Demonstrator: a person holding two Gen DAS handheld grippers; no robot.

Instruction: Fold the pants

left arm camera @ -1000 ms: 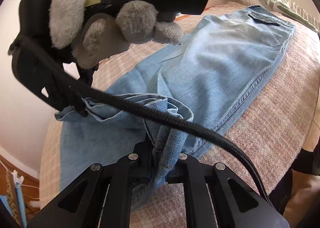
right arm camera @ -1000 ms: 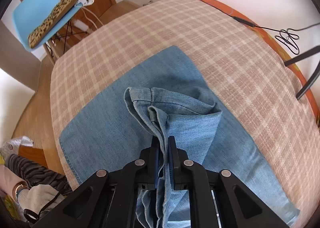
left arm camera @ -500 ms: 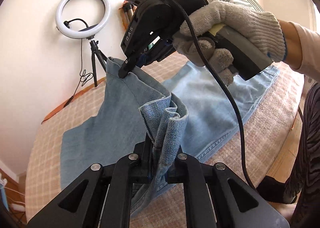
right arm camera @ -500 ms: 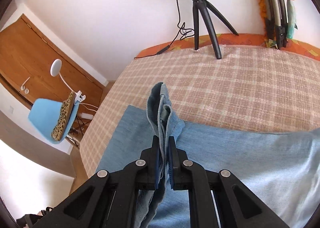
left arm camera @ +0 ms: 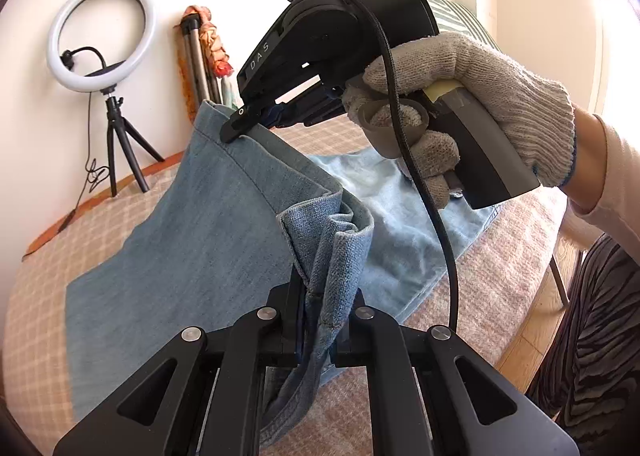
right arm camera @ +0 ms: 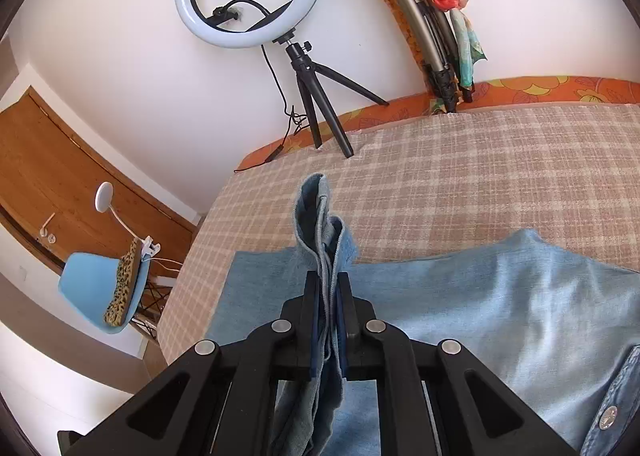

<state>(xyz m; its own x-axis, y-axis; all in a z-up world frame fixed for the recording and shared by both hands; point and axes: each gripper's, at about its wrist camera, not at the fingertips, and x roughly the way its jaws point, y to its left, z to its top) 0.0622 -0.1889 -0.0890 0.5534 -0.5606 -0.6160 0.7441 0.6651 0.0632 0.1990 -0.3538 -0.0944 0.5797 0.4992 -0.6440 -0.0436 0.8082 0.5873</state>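
Observation:
Light blue denim pants (left arm camera: 192, 256) lie on a checked beige cover (left arm camera: 492, 280). My left gripper (left arm camera: 320, 296) is shut on one corner of the leg hem and holds it above the surface. My right gripper (left arm camera: 236, 127), held by a gloved hand (left arm camera: 472, 91), is shut on the other hem corner, higher and farther back. In the right wrist view the gripper (right arm camera: 330, 296) pinches bunched hem cloth, and the pants (right arm camera: 500, 308) spread below to the right, with a waist button (right arm camera: 608, 418) near the lower right edge.
A ring light on a tripod (right arm camera: 256, 7) stands at the far edge of the cover by the wall. Folded tripods with a scarf (right arm camera: 440, 15) lean on the wall. A blue chair (right arm camera: 96, 292) stands beside the bed on the left. A person's leg (left arm camera: 592, 336) is at the right.
Both grippers have lifted the hem well up off the cover and carried it toward the waist end. The views tilted up from the bed to the wall and ring light.

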